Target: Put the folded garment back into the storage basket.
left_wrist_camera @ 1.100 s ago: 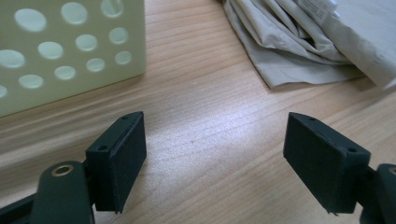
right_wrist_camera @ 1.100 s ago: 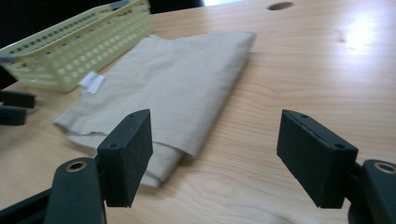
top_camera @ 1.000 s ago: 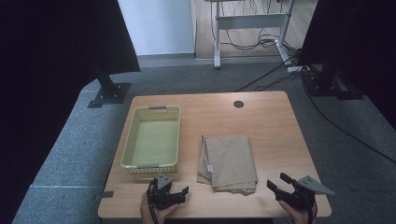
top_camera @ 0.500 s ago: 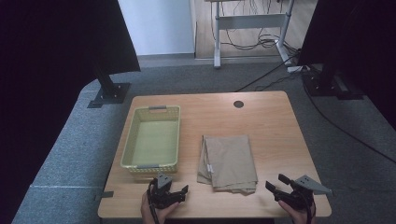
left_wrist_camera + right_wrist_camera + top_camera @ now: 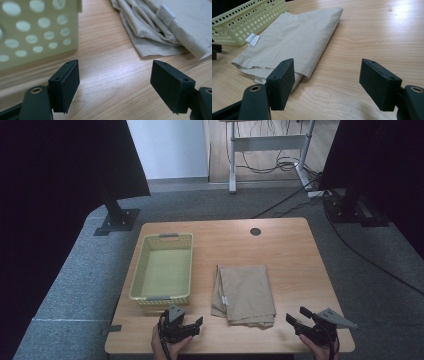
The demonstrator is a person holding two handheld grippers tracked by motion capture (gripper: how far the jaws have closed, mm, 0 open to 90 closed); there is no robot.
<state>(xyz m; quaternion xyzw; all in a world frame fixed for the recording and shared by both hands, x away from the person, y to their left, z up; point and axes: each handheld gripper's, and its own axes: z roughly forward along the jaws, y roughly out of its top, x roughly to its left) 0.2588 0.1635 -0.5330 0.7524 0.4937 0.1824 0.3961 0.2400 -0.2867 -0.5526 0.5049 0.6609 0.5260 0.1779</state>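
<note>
Two grippers sit at the near edge of the table (image 5: 295, 245), both with jaws spread wide and nothing between them. The left gripper (image 5: 182, 326) rests near the near-left corner, just in front of the short end of the yellow basket (image 5: 137, 275). The right gripper (image 5: 300, 319) is near the near-right corner, with its grey plate on top.

The folded beige cloth (image 5: 245, 292) lies flat mid-table, toward the near edge, between the two grippers and beside the basket's right wall, not touching it. It is not in either gripper's jaws.

In the left gripper view the cloth (image 5: 160, 27) sits ahead and to the right, its layered folded edges facing the gripper and apart from both pads; bare wood fills the gap between the jaws. The perforated basket (image 5: 37, 30) wall is ahead on the left.

In the right gripper view the cloth (image 5: 294, 42) lies ahead and to the left. Its near corner runs behind the left-hand pad; I cannot tell whether they touch. A white label (image 5: 252, 39) sticks out at the cloth's far edge, next to the basket (image 5: 242, 21).
</note>
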